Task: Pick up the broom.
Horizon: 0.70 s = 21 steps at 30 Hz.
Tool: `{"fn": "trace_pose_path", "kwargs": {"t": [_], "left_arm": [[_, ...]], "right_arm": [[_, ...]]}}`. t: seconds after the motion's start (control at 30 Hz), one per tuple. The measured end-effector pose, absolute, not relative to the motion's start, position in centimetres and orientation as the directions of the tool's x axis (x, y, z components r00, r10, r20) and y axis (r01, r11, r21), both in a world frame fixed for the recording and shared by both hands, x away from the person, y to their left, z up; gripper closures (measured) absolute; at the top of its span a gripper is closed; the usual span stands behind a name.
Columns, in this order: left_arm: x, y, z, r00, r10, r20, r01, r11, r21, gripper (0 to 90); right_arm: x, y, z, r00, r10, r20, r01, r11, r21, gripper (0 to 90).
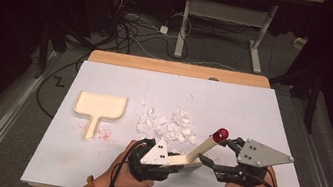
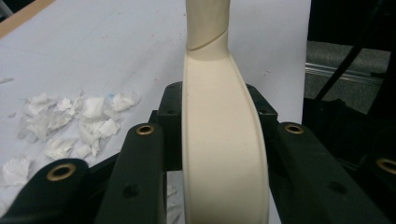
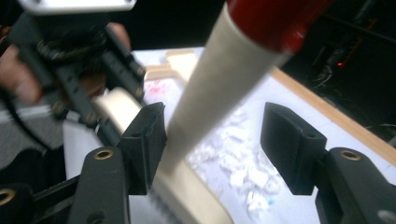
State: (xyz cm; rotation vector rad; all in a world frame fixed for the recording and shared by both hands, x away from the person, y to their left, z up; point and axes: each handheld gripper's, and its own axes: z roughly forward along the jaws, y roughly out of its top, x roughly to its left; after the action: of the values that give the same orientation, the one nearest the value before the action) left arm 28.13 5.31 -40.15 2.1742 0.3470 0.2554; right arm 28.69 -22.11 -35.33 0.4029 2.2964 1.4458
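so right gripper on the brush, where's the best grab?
Mid-handle, probably. The left gripper already clamps the brush at its flat head, leaving the cream handle slanting up to the red tip. The right gripper is open astride that shaft; close there, below the tip, approaching from the right.

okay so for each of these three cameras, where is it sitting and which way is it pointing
High view: above the person's side, looking forward and down on the table; both hands, left gripper and right gripper show.
Left gripper view: on the left gripper, looking along the brush it clamps; its jaws show.
Right gripper view: on the right gripper, facing the brush handle; open jaws and the left hand show.
All three share the paper scraps.
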Motion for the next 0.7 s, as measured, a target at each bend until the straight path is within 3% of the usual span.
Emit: {"fn": "trace_pose_path", "kwargs": {"t": [0.2,0.37,0.47,0.7], "left_arm": [[28.2,6.3,-40.0,0.956,0.292,0.021,0.146,-0.537,0.831,64.6],[27.8,5.7,-40.0,0.978,0.209,0.015,0.105,-0.551,0.828,64.6],[27.6,5.7,-39.8,0.986,0.164,0.008,0.084,-0.544,0.835,64.5],[27.4,5.8,-39.9,0.996,0.095,-0.004,0.055,-0.542,0.838,64.5]], "right_arm": [[28.4,-23.9,-35.8,-0.913,0.373,-0.168,0.017,0.443,0.896,38.1],[29.7,-23.3,-37.9,-0.960,0.265,-0.095,0.056,0.510,0.858,37.2],[30.3,-22.5,-39.1,-0.985,0.172,-0.014,0.084,0.547,0.833,41.3],[30.3,-20.5,-40.1,-0.998,0.051,0.033,0.057,0.588,0.807,48.1]]}}
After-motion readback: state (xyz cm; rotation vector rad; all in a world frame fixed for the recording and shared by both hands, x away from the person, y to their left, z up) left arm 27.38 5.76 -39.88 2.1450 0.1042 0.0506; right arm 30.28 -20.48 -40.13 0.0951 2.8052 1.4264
